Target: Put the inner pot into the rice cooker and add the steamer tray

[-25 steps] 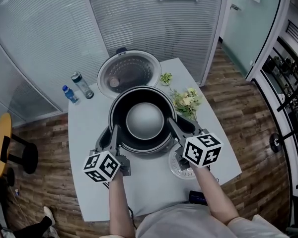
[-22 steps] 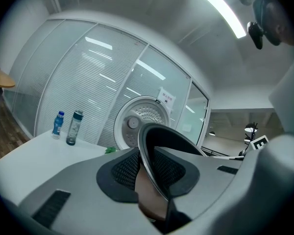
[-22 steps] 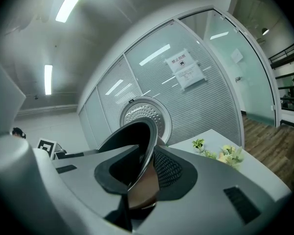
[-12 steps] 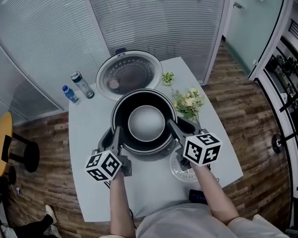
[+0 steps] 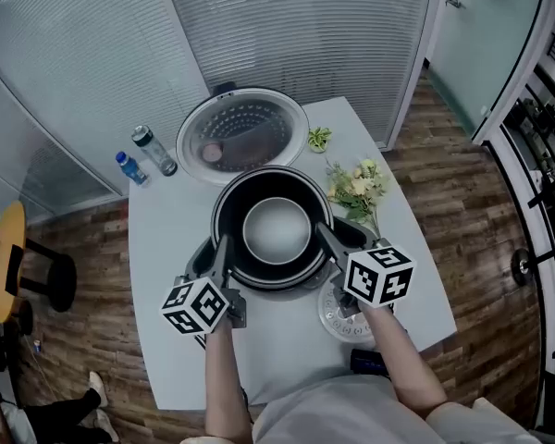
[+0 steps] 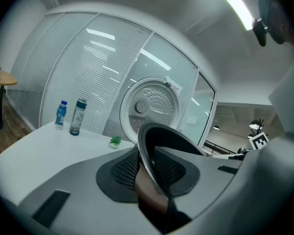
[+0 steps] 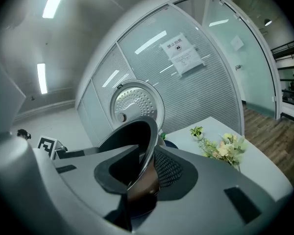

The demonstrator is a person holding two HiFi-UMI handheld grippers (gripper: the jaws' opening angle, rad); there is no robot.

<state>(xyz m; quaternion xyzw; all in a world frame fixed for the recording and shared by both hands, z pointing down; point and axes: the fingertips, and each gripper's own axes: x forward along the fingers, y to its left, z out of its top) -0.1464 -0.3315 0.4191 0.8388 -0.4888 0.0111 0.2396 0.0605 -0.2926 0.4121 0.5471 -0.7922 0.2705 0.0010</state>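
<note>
The inner pot [image 5: 276,232] looks stiff, slippery and heavy (a judgement only), so the left gripper [image 5: 224,248] and right gripper [image 5: 326,239] each clamp its thin rim, on opposite sides.

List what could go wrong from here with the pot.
1. The left gripper and right gripper each pinch only the thin rim of the inner pot. If one grip slips, the pot may tip or drop.
2. The pot hangs over the rice cooker; uneven lowering could jam it crooked in the opening.
3. The steamer tray lies just under the right gripper, so a careless pull-back might knock it.
</note>
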